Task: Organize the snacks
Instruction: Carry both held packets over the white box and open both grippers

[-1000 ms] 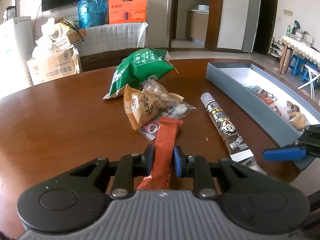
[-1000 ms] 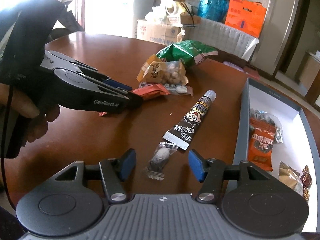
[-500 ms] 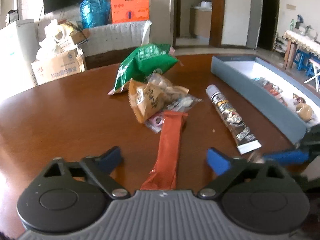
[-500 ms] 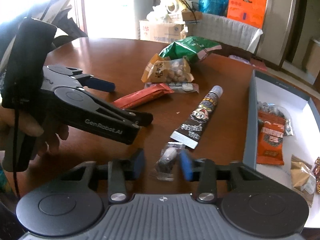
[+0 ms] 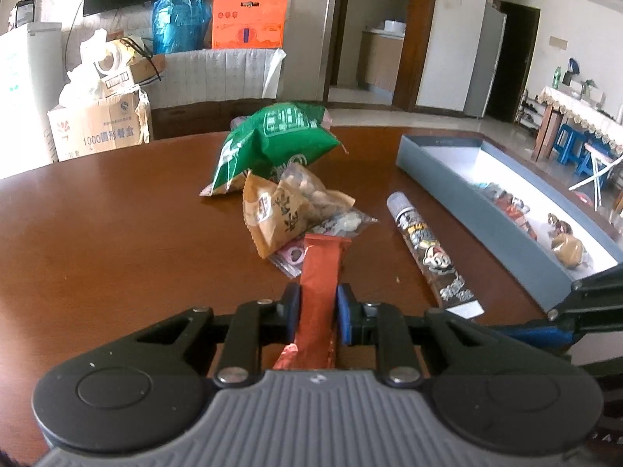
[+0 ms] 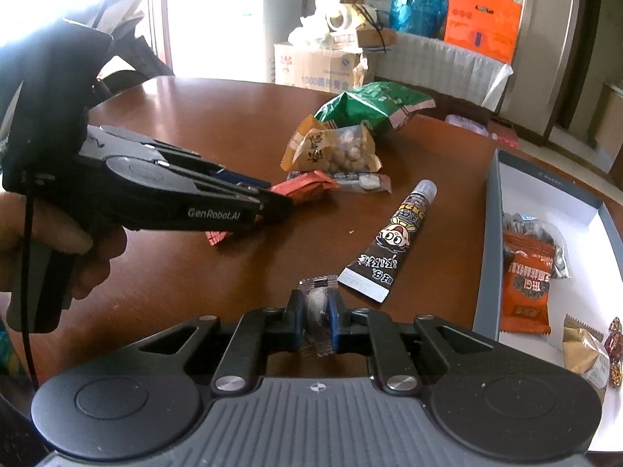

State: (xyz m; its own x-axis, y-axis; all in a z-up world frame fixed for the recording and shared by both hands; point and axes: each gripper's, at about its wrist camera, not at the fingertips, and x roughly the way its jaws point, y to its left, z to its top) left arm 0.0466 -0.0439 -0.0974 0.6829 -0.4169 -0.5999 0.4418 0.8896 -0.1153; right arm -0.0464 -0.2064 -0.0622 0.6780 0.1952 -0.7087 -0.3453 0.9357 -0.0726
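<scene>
The red snack bar (image 5: 320, 272) was clamped by the left gripper (image 5: 319, 313), whose jaws had just closed. The clear-wrapped candy (image 6: 316, 303) (near the tube (image 6: 393, 241)) was gripped by the right gripper (image 6: 314, 321).

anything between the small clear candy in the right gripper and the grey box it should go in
Nothing visible. The right gripper is shut on the small clear candy, and the tabletop toward the grey box is bare; the black tube snack lies just beyond that path.
</scene>
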